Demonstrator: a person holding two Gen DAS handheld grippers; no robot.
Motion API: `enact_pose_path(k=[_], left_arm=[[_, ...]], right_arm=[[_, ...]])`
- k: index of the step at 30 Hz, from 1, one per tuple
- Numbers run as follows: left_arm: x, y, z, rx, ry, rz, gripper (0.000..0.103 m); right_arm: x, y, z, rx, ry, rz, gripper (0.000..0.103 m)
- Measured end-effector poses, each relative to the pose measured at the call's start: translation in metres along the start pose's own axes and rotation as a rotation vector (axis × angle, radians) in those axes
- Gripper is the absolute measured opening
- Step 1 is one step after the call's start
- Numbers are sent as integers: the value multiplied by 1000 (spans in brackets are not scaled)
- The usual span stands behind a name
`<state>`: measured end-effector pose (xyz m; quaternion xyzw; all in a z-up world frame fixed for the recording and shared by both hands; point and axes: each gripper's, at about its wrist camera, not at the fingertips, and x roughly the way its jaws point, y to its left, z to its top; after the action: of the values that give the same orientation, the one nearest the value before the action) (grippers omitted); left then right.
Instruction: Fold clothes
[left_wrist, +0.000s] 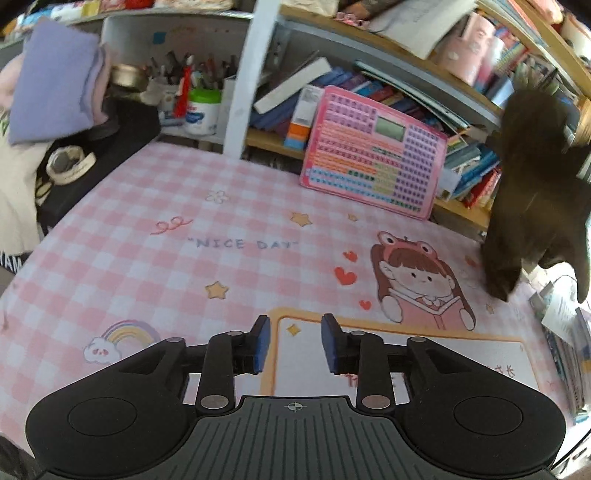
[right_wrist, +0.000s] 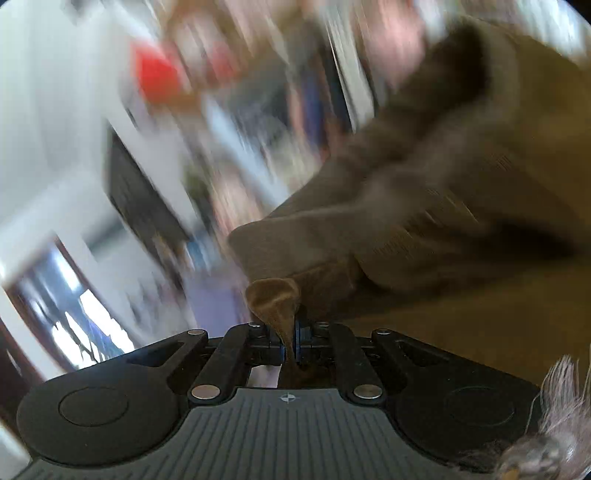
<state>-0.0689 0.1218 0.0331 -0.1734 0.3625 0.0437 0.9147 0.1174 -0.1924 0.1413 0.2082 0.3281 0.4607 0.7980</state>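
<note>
A dark brown garment (left_wrist: 532, 192) hangs at the right edge of the left wrist view, its lower end touching the pink checked desk mat (left_wrist: 184, 229). My left gripper (left_wrist: 295, 345) hovers over the mat's front, jaws apart with nothing between the blue pads (left_wrist: 263, 343). In the blurred right wrist view my right gripper (right_wrist: 291, 338) is shut on a pinched fold of the brown garment (right_wrist: 424, 192), which bunches up and to the right of it. Folded lilac and pale clothes (left_wrist: 55, 85) are stacked at the far left.
A pink toy keyboard tablet (left_wrist: 373, 155) leans against bookshelves (left_wrist: 461, 99) at the back. A pen holder and a white tub (left_wrist: 201, 110) stand at the back left. A roll of tape (left_wrist: 68, 162) lies on black cloth at the left. Papers sit at the right edge.
</note>
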Motion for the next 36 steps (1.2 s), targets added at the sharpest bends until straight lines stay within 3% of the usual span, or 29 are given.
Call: enact_pose_path(k=[3,6,11,13,14,15,18,22,28,29,30,31,34,36], left_arm=[[5,15,-3,-13,28,-10,32],[9,26,-2,-3,44,-22,32],[25,36,11,20,24,-63,32],[36,35,19,39,14,-90,32],[44,33,24,49,11,-101,31],[52,32,28,59,11,-113,31],[80,27,40,84,19,-143,26],[123,13,51,117,46,-170,26],[168,7,51,134,106,-150,28],[171,7,51,129,109,-158,24],[172,7,51,125,111,-173,11],[169,5,52,122,105,-195,2],[131,5,66,85,25,-296,1],[107,17,80,31,-53,-293,2]], right_arm=[[83,-20,-88,64,311,-183,5],[126,-20,-147,65,467,-266,5],[159,8,-176,-5,511,-249,7],[167,14,-181,-36,525,-239,11],[168,18,-184,-50,528,-240,19],[165,22,-184,-60,523,-246,30],[142,27,-180,-53,471,-274,48],[93,12,-168,52,368,-381,50],[9,-27,-176,338,146,-650,50],[0,-31,-180,371,121,-680,50],[-9,-34,-183,403,96,-710,50],[-17,-37,-187,432,73,-739,50],[-32,-42,-192,483,19,-807,50],[-41,-44,-192,499,-15,-838,50]])
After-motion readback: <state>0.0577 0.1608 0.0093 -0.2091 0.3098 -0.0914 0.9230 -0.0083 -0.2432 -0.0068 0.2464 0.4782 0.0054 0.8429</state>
